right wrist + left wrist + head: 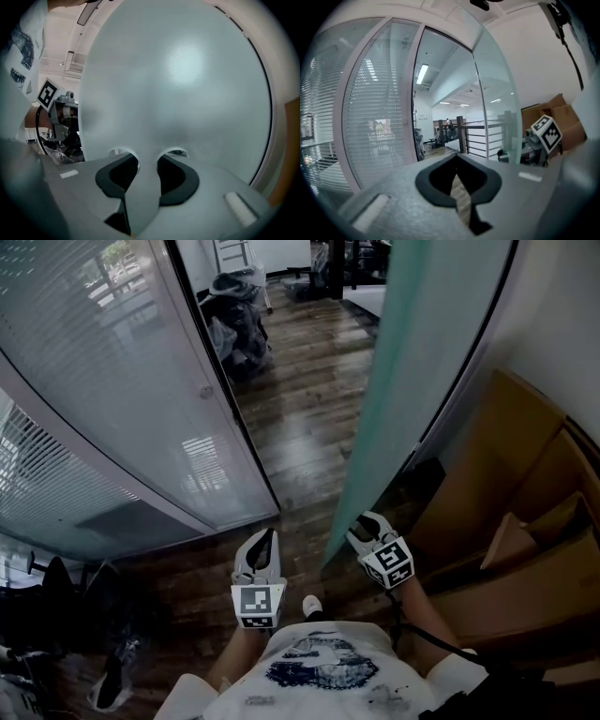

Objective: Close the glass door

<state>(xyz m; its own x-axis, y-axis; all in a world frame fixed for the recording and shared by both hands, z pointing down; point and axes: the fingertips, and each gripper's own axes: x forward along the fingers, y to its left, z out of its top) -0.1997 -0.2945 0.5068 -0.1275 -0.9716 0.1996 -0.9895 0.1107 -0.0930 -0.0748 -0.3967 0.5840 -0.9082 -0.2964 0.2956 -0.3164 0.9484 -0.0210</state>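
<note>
Head view first: the glass door stands swung open, seen edge-on, with the wooden floor of the doorway between it and the fixed blind-backed glass wall. The right tool sits at the door's free edge low down, the left tool is just beside it over bare floor, and cardboard boxes sit off to the right. In the left gripper view, the left tool is clenched on nothing, with its tips meeting and only floor showing behind. It points at the gap by the dark frame post, which I'd guess is where the edge has to land. In the right gripper view, the right tool is clamped on the frosted pane, one pad on each face. My take is to swing it across with that grip alone, in a smooth arc around the hinge side rather than a straight shove, so the pads don't twist or slip on slick glass. Get the left tool out of the closing gap, slow down near the post, and don't slam it.
</note>
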